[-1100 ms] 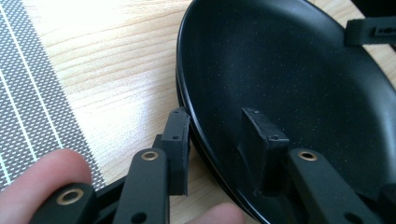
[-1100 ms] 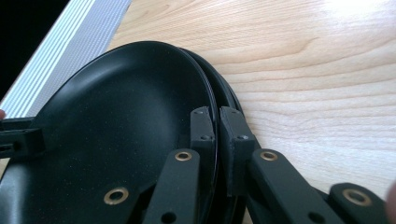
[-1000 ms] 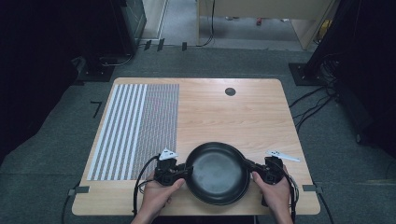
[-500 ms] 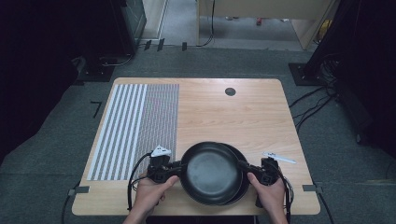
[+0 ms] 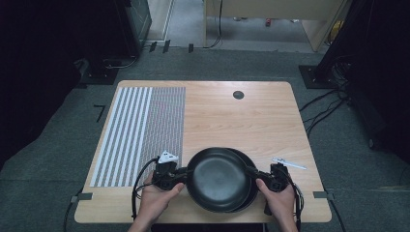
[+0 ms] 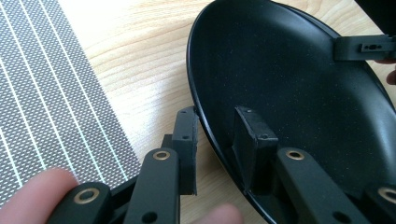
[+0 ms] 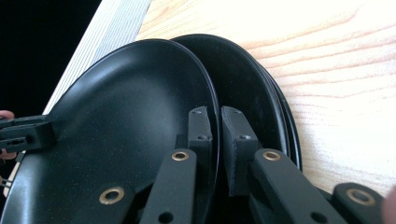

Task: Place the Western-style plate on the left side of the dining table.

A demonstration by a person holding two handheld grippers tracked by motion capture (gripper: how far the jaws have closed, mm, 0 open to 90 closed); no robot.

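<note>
— Compared with a second ago, the top plate [image 5: 218, 178] has slid toward the person's left and lifted off the plates under it, so a dark crescent of the lower stack [image 5: 251, 186] now shows at its right edge. Both hands have shifted left with it.

— How is each tool holding it?

— The left gripper [image 6: 217, 140] straddles the top plate's near rim: one jaw outside on the table side, the other inside the bowl of the plate. A gap shows between the outer jaw and the rim, so the left gripper looks only part closed, perhaps not yet pinching. The right gripper [image 7: 215, 135] has its jaws drawn close together on the opposite rim, one pad on each face, clamped on that plate alone with the lower stack behind it.

— Why grip at both sides?

— Likely because a wide, shallow plate tips easily from one edge; two opposite holds keep it level while it separates from the stack.

— And where is everything?

— The plate hangs tilted above the wooden table [image 5: 241, 121] near its front edge, just right of the striped mat [image 5: 140, 130]. A small white strip [image 5: 289, 164] lies beyond the right hand [image 5: 280, 198].
</note>
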